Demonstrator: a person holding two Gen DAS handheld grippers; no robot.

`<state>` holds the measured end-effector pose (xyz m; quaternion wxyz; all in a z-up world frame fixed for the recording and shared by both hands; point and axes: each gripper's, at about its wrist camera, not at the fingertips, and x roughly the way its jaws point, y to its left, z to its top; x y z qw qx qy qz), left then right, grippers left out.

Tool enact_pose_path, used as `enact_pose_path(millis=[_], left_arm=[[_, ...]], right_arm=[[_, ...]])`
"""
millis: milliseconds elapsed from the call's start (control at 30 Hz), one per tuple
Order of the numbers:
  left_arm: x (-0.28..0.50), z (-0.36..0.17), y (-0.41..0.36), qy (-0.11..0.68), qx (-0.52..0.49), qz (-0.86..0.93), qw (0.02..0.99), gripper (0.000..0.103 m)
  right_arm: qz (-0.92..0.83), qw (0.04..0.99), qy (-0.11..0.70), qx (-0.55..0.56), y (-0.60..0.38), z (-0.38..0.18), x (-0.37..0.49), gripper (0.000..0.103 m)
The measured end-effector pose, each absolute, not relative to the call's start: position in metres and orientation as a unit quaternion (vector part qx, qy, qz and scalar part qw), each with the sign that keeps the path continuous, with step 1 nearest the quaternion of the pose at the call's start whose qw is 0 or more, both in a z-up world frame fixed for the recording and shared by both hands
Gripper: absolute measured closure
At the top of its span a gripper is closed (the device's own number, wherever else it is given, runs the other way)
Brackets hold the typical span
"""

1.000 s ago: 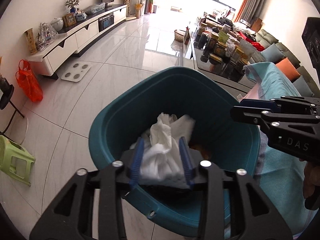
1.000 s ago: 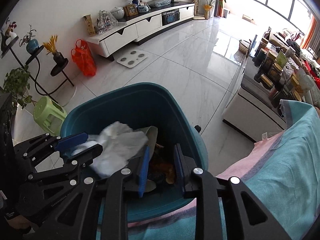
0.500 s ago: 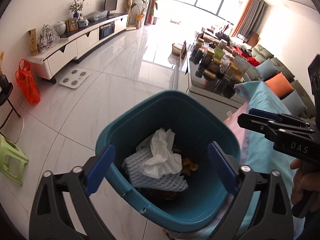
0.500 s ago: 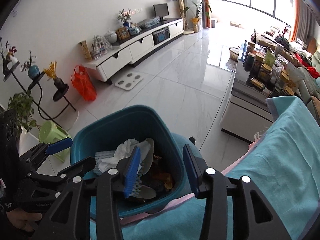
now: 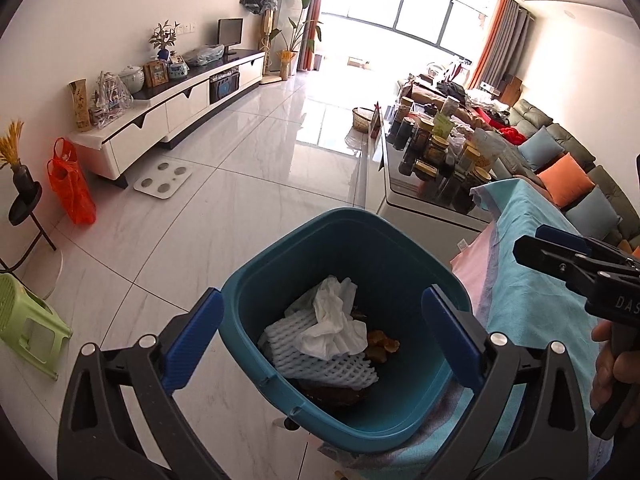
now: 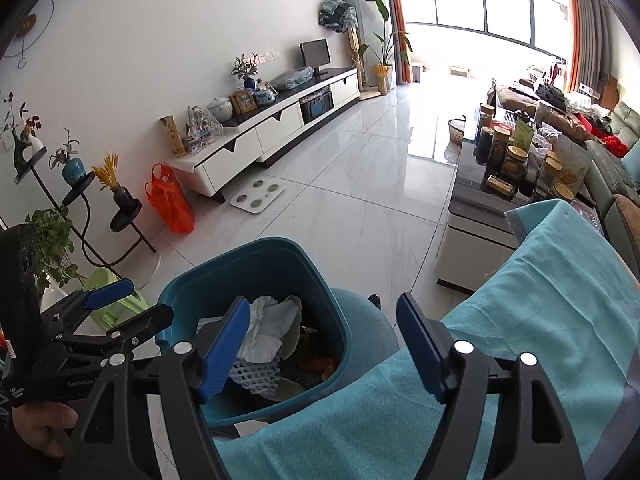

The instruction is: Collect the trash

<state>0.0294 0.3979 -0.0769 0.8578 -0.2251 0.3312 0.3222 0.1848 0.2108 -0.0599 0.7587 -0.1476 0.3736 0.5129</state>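
Smooth teal plastic bin at lower centre, crumpled white tissue paper on white foam netting inside, glossy marble-look floor tiles, matt turquoise woven cloth at right, translucent orange plastic bag at left

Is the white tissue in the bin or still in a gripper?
In the bin. The tissue lies on foam netting inside; both grippers' jaws stand apart with nothing between them.

Orange bag beside TV cabinet; green stool.
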Motion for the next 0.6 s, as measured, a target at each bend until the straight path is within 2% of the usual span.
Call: enact_pose_path(millis=[367, 600], left_arm=[[0.029, -0.052, 0.378, 0.311, -0.21, 0.316, 0.872, 0.006], [0.032, -0.032, 0.357, 0.298, -0.194, 0.306, 0.883, 0.006]], right_arm=[[0.504, 0.783, 0.342, -0.127, 0.183, -0.045, 0.189, 0.012], [0.487, 0.803, 0.324, -0.115, 0.154, -0.034, 0.194, 0.007]])
